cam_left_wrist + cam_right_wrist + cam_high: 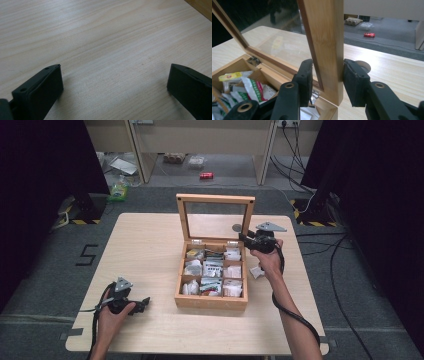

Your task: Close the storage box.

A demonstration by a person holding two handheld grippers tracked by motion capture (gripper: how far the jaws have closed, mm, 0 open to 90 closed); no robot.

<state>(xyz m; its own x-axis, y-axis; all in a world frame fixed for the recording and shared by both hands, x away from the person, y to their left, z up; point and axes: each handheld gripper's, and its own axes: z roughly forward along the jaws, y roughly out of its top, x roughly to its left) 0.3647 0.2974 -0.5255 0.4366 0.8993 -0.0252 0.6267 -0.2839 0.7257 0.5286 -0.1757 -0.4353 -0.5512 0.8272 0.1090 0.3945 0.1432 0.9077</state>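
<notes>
Left gripper (144, 302), jaws wide apart, holding nothing, rests on pale wood-grain table (145, 245). Right gripper (327, 81) clamps upright glass-paned lid (325, 37) of wooden tea box (211, 301) at table centre; sachet print unreadable. Painted "5" (86, 255) marks grey floor; red can (206, 175) beyond.

Wooden box (211, 300) on table (145, 250), glass lid (215, 217) standing open and upright. Nine compartments packed with sachets (213, 269). Right gripper (246, 240) at the lid's right frame post, near the hinge. Left gripper (145, 302) low over bare table, left of the box, apart from it. White packet (256, 272) beside the box's right wall.
</notes>
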